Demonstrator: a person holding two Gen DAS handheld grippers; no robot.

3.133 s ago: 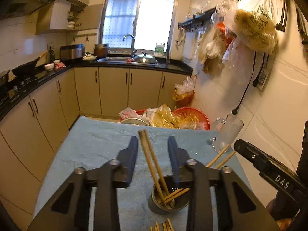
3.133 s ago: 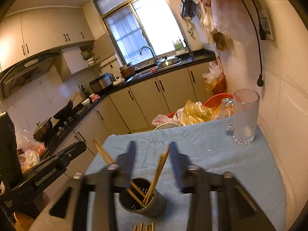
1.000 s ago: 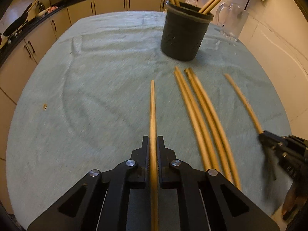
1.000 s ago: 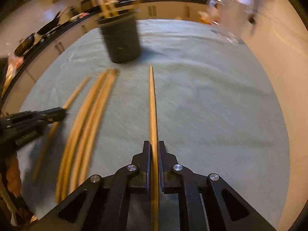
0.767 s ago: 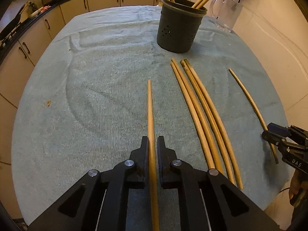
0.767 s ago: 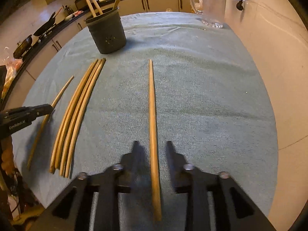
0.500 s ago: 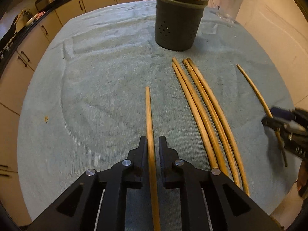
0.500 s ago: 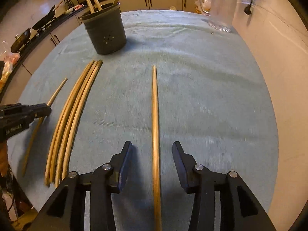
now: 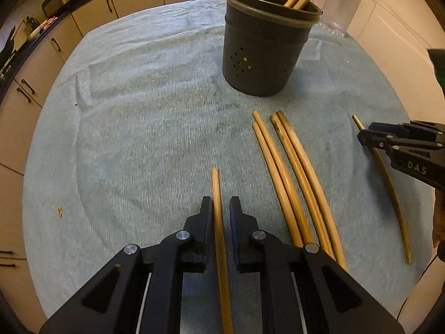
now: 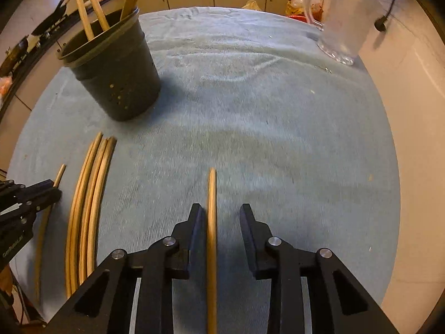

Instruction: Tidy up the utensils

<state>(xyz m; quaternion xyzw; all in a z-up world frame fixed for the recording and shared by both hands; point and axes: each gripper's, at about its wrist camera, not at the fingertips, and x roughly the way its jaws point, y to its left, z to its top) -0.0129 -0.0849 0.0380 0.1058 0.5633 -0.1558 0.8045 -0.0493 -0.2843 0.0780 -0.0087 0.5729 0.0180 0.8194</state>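
Note:
A dark perforated utensil cup (image 9: pixel 264 47) with several chopsticks in it stands on the blue-green cloth (image 9: pixel 139 111); it also shows in the right wrist view (image 10: pixel 116 75). My left gripper (image 9: pixel 221 208) is slightly open around one chopstick (image 9: pixel 217 192) lying on the cloth. My right gripper (image 10: pixel 219 217) is open, with another chopstick (image 10: pixel 212 208) lying between its fingers near the left one. Several loose chopsticks (image 9: pixel 289 172) lie side by side between the grippers and show in the right wrist view (image 10: pixel 89 194) too.
A clear glass mug (image 10: pixel 345 19) stands at the far right near the white wall. The right gripper (image 9: pixel 400 142) shows at the right of the left wrist view, the left gripper (image 10: pixel 25 203) at the left of the right wrist view. Kitchen cabinets run behind the table.
Both grippers have moved forward along their chopsticks toward the cup. The left gripper's jaws have parted from its chopstick. The right gripper opened about 0.8 s ago and stays open.

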